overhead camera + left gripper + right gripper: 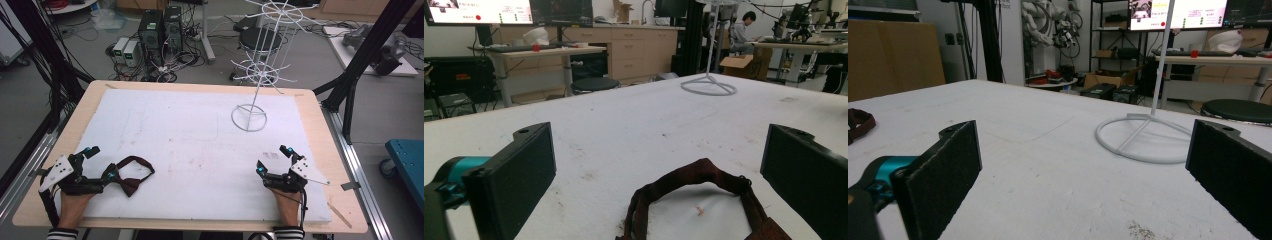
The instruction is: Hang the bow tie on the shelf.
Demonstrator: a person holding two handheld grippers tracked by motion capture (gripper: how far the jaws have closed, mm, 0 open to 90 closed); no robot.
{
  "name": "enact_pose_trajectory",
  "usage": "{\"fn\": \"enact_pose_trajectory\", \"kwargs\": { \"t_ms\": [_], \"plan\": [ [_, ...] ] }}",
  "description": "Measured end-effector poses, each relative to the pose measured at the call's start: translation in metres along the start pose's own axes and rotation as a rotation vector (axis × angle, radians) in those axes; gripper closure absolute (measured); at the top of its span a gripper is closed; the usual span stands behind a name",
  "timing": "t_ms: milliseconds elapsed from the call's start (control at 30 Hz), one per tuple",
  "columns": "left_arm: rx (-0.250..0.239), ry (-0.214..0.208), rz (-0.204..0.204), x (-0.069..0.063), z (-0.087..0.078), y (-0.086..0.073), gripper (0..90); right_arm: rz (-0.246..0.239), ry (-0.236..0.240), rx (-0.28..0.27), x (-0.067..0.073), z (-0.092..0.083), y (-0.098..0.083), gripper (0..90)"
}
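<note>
My left tongs point(101, 162) rest low on the white surface point(200, 140) with their jaws spread wide and nothing gripped. Directly ahead of them, partly between the two open jaws, lies a dark red bow tie point(131, 175) with its strap looped out in front. In the left gripper view the strap loop point(694, 192) curves from one jaw toward the other, so the bow tie's long side runs across my reach rather than along it. My right tongs point(272, 160) sit well apart on the far side of the surface, also spread wide and empty, pointing toward a white wire stand point(256, 70). My left hand is by far the nearer one, so I judge the pickup falls to it.
</note>
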State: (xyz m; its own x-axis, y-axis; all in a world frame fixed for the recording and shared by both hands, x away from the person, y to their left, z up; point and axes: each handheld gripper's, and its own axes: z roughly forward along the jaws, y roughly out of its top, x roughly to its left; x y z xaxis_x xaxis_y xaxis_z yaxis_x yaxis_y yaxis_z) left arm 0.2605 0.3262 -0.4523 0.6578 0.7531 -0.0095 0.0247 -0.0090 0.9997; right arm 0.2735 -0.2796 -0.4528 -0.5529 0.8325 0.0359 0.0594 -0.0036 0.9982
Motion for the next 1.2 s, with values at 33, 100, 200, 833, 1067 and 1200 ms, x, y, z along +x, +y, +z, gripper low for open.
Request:
{"fn": "enact_pose_trajectory", "kwargs": {
  "t_ms": [33,100,200,833,1067,1200],
  "plan": [
    [-0.003,0.002,-0.010,0.000,0.000,0.000,1.7,-0.004,0.001,-0.002,0.000,0.000,0.000,0.6],
    [0.000,0.000,-0.004,0.000,0.000,0.000,1.7,-0.007,0.002,0.001,0.000,0.000,0.000,0.6],
    [-0.001,0.000,0.001,-0.001,0.000,0.000,1.7,-0.014,-0.002,-0.001,0.001,0.000,0.000,0.6],
    [0.012,-0.009,-0.013,0.008,-0.004,0.006,1.7,-0.017,0.000,-0.003,0.001,0.000,0.000,0.6],
    [0.046,-0.059,0.008,0.012,-0.002,0.024,1.7,-0.015,-0.001,-0.002,0.001,0.000,0.000,0.6],
    [0.098,-0.113,0.032,0.014,0.000,0.033,1.7,-0.014,-0.002,-0.002,0.001,0.000,0.000,0.6]
  ]
}}
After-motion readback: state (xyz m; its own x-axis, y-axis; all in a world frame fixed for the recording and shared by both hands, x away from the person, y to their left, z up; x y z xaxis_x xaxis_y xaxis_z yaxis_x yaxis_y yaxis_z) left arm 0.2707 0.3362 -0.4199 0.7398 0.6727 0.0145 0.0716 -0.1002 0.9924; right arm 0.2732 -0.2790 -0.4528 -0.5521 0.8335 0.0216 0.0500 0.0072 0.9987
